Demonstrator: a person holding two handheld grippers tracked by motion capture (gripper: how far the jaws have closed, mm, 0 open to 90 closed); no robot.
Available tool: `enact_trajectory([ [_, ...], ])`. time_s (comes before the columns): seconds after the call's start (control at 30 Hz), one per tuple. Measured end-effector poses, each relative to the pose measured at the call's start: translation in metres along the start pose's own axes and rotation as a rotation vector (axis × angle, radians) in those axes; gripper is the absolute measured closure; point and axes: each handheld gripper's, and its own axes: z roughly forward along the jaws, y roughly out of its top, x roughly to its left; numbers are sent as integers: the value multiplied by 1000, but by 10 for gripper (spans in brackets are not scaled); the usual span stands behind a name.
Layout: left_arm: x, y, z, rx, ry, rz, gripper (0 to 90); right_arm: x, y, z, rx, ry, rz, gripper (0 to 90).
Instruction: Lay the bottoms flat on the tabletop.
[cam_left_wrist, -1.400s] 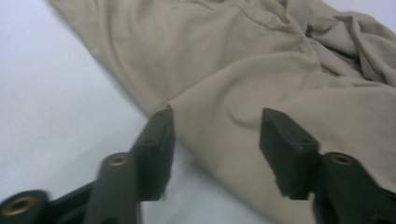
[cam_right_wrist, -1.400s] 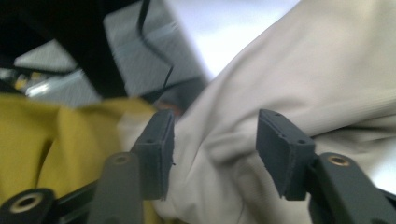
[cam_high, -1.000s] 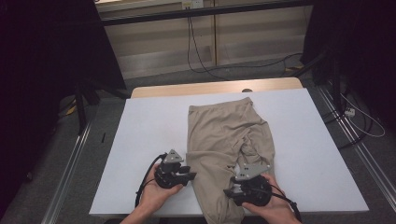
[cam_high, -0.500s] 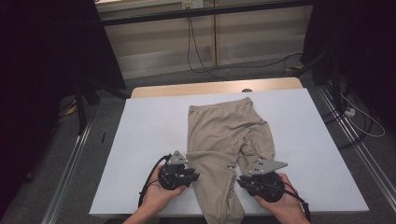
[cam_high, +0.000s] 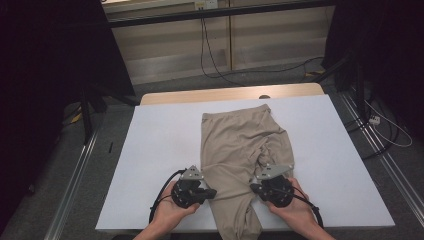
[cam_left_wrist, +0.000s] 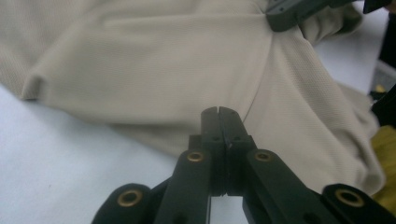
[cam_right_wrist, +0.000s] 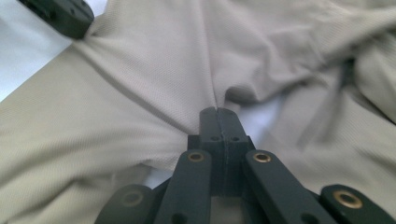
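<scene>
1. Two hands come in over the near edge of the desk (cam_high: 150, 150), each holding a black tool, one on either side of a pair of beige trousers (cam_high: 240, 150).
2. Left tool (cam_high: 214, 192): it sits by the near edge, left of the cloth, with its tip at the left border of the trouser leg. Its jaws have just been closing and now meet. In the left gripper view the left tool's (cam_left_wrist: 218, 112) tips lie against the cloth, and a fold seems pinched between them, though the bite itself is too small to see clearly.
3. Right tool (cam_high: 253, 188): it sits by the near edge, right of the cloth, pointing inward at the right border of the same leg. Its jaws have also just been closing and are now together. In the right gripper view the right tool (cam_right_wrist: 218, 113) has creases of the trousers (cam_right_wrist: 140, 84) gathering toward its tip, as if a fold is caught there.
4. Trousers: they lie lengthwise down the middle of the desk, with one leg end hanging over the near edge between the hands and the other end reaching toward the far edge. The right half is rumpled and bunched just beyond the right tool.
5. Beyond the far edge, a strip of bare wood (cam_high: 230, 94) shows.
</scene>
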Motion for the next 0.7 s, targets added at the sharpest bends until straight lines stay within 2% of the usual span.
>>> enact_trajectory([
  [0.07,-1,1,0,-10,11,2,837,-2,-5,-9,1,-16,2,900],
  [0.13,1,2,0,-15,35,-10,686,-5,-10,-16,5,-28,6,900],
  [0.17,3,2,-2,-20,32,-14,687,-7,-13,-19,3,-40,2,900],
  [0.27,10,3,-5,-43,68,-33,663,-15,-18,-24,7,-63,20,900],
  [0.3,12,3,-5,-41,82,-37,659,-16,-18,-24,10,-83,13,899],
  [0.33,14,3,-4,-42,105,-41,632,-15,-17,-23,6,-99,13,870],
  [0.37,17,4,-2,-35,115,-43,600,-15,-15,-22,5,-91,19,821],
  [0.43,23,7,3,-30,125,-59,587,-10,-9,-22,-21,-95,19,675],
  [0.47,25,8,7,-31,142,-66,560,-6,-6,-22,-35,-95,15,661],
  [0.53,29,14,16,-25,174,-54,515,3,2,-21,-64,-60,-14,666],
  [0.57,31,16,20,-30,173,-48,512,8,6,-20,-70,-34,-25,669],
  [0.63,32,23,28,-41,195,-38,488,21,12,-13,-65,44,-54,728],
  [0.7,33,29,35,-51,204,-28,496,35,17,-3,-46,121,-84,738],
])
